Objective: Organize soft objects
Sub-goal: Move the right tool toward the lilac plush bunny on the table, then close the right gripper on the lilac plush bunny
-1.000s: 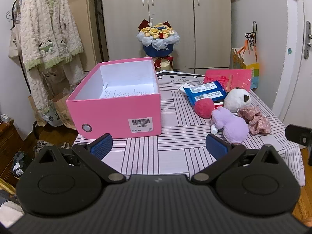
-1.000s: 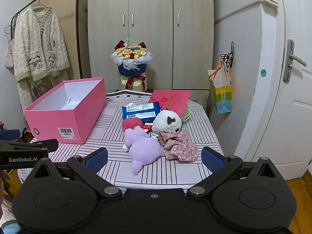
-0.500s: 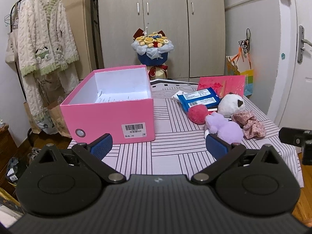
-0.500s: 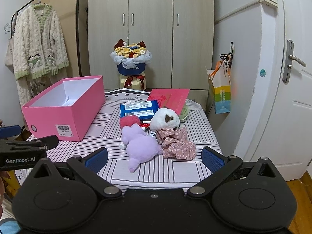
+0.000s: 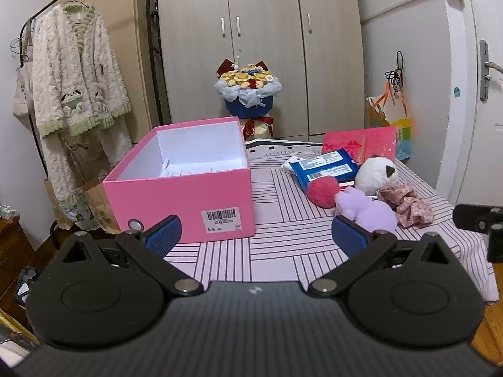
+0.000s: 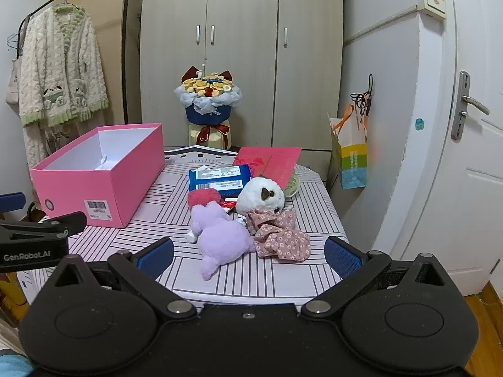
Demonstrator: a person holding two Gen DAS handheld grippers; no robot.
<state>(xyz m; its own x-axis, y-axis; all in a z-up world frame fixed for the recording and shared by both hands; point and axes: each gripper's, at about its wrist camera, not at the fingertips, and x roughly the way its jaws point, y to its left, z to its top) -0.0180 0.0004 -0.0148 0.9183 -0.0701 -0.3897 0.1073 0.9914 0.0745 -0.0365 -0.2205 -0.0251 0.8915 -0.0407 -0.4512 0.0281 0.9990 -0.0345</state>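
My right gripper (image 6: 248,256), spread and empty, faces the purple plush (image 6: 220,235) near the bench's (image 6: 283,282) front edge – lengthwise toward me; left gripper (image 5: 256,234), also spread, faces the pink box (image 5: 179,194)

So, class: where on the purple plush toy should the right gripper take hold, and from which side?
Probably the purple plush toy by its rounded body, with the right gripper coming from the near table edge. It lies sideways, widest there, nearest, and the floral cloth crowds its right side.
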